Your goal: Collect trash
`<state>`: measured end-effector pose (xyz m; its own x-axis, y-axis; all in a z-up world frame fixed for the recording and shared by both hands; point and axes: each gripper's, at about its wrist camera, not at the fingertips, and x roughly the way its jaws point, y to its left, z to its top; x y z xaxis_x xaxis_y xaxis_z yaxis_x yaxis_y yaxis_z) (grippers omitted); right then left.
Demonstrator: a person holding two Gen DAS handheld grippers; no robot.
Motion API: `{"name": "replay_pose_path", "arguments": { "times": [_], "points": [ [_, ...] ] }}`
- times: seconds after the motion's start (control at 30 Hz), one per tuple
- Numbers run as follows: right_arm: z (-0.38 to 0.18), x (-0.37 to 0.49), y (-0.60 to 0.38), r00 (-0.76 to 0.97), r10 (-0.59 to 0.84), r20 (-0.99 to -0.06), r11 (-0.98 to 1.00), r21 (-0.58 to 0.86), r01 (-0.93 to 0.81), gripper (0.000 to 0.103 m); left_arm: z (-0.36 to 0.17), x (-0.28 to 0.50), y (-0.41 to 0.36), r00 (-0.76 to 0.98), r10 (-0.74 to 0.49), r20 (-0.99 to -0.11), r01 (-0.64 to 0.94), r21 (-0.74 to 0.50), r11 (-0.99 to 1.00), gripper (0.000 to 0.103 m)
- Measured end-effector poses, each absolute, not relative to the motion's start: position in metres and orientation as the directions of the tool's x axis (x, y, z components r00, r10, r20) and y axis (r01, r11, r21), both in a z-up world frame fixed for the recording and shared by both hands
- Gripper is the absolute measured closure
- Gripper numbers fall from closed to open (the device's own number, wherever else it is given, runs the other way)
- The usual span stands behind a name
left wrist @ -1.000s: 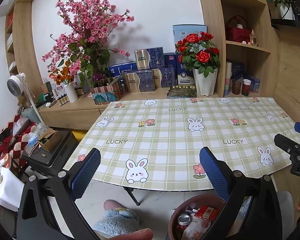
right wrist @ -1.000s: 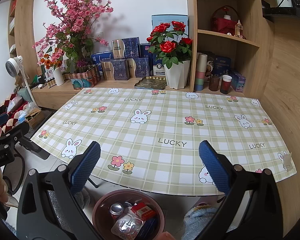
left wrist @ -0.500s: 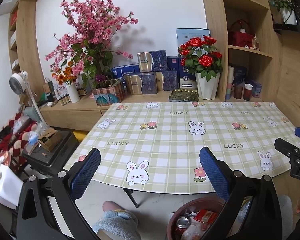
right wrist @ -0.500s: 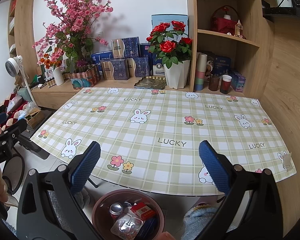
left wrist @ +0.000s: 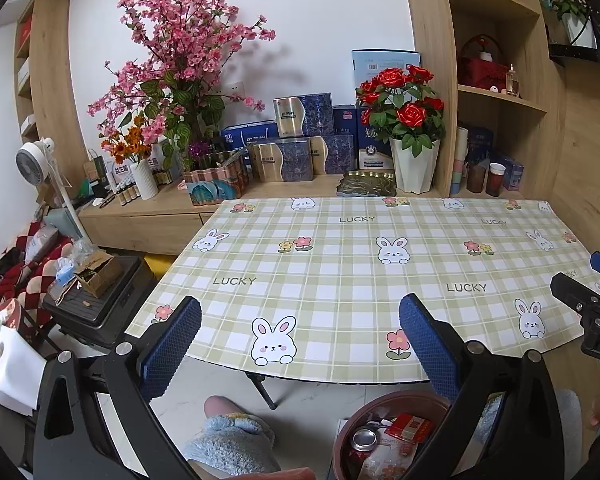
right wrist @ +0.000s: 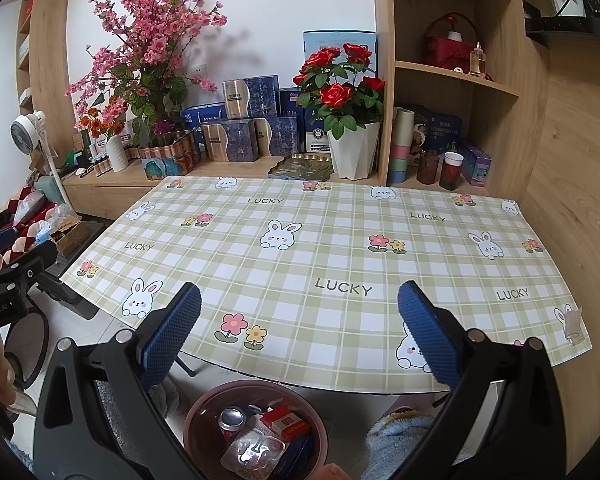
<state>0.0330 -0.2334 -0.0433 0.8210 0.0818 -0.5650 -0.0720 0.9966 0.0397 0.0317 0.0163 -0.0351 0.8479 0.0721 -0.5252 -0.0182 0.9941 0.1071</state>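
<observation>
A round brown trash bin [right wrist: 204,412] stands on the floor below the table's near edge; it also shows in the left wrist view [left wrist: 396,404]. It holds a drink can [right wrist: 231,418], a red packet [right wrist: 286,422] and a clear plastic blister pack [right wrist: 254,452]. My left gripper [left wrist: 300,334] is open and empty above the table's near edge. My right gripper [right wrist: 299,330] is open and empty above the bin. The checked tablecloth [right wrist: 320,248] with rabbits bears no loose items.
A wooden sideboard [left wrist: 148,216] at the back holds flower vases, boxes and a white pot of red roses [left wrist: 410,160]. Shelves [right wrist: 452,76] rise at the right. A fan [left wrist: 34,164] and cluttered stool stand left. The person's slippered feet [left wrist: 230,440] are near the bin.
My left gripper has risen and tilted slightly, so the table sits lower in its view. My right gripper has barely moved. Both stay open and empty.
</observation>
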Motion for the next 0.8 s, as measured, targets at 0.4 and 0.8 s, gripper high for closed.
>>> {"name": "replay_pose_path", "arguments": {
  "times": [0.4,0.8],
  "points": [
    [-0.0437,0.0329,-0.2332,0.821,0.080,-0.566,0.997,0.040,-0.069,0.006,-0.0346,0.0319,0.0174,0.848,0.075,-0.524,-0.021,0.109,0.994,0.006],
    [-0.0425,0.0398,-0.2412,0.813,0.065,-0.579,0.998,0.048,-0.045,0.006,-0.0320,0.0346,0.0139,0.847,0.069,-0.528,-0.012,0.112,0.994,0.006]
  ]
}}
